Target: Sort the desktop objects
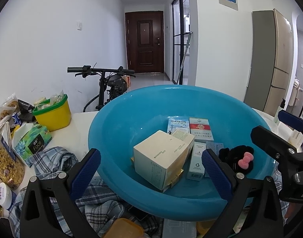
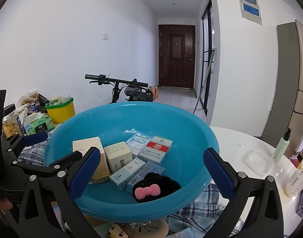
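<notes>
A blue plastic basin (image 1: 115, 123) (image 2: 191, 130) rests on a plaid cloth in front of both grippers. Inside lie a cream carton (image 1: 161, 158) (image 2: 119, 154), a red-and-white cigarette pack (image 1: 201, 129) (image 2: 157, 150), a pale blue RAISON pack (image 1: 177, 125) (image 2: 139, 140), small light-blue boxes, and a black plush clip with a pink bow (image 1: 243, 159) (image 2: 149, 191). My left gripper (image 1: 150, 154) (image 2: 63, 144) hovers open over the basin's near left rim. My right gripper (image 2: 151, 152) (image 1: 267, 123) hovers open over the near right side. Neither holds anything.
A yellow tub (image 1: 54, 117), a green tissue pack (image 1: 32, 142), snack bags and a white jar crowd the left. The plaid cloth (image 1: 52, 158) spreads under the basin. On the white table (image 2: 231, 136) stand a green pump bottle (image 2: 281, 146) and a clear lid (image 2: 258, 160). A bicycle stands behind.
</notes>
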`<state>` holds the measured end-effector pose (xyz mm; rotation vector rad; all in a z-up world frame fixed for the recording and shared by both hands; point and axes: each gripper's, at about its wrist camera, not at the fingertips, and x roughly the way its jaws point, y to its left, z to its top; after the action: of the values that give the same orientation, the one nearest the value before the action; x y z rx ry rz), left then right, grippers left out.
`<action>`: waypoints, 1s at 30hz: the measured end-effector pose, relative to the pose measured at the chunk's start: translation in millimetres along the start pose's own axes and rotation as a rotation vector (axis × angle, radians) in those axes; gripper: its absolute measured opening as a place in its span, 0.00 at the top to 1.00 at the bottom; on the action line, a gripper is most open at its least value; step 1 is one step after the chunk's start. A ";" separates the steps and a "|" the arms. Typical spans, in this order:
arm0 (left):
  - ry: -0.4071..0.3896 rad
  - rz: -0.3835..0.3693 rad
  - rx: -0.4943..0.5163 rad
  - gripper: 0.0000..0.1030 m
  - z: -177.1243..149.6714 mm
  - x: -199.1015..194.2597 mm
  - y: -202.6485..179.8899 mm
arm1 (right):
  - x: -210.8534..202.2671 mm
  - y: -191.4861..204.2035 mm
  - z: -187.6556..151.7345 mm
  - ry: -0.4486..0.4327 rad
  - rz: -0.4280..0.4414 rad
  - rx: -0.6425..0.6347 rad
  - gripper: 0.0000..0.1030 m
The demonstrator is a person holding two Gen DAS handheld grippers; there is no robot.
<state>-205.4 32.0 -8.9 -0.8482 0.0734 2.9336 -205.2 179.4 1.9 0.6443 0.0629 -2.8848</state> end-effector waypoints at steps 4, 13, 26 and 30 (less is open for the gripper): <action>-0.005 -0.005 -0.011 0.00 0.2 -0.9 3.4 | 0.1 0.3 -0.1 0.000 0.001 0.003 0.00; 0.001 -0.004 -0.013 0.00 1.6 -0.1 5.2 | -1.4 -1.9 1.2 -0.010 -0.005 0.010 0.00; 0.025 -0.136 0.250 0.00 -7.3 -33.4 6.3 | -10.6 -20.3 7.2 -0.037 0.032 0.084 0.00; 0.025 -0.243 0.411 0.00 -31.6 -71.9 -11.5 | -9.7 -23.2 7.5 -0.029 0.046 0.102 0.00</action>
<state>-127.0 36.1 2.5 -0.7637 0.5155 2.5492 -204.2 203.2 12.8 0.6130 -0.1021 -2.8673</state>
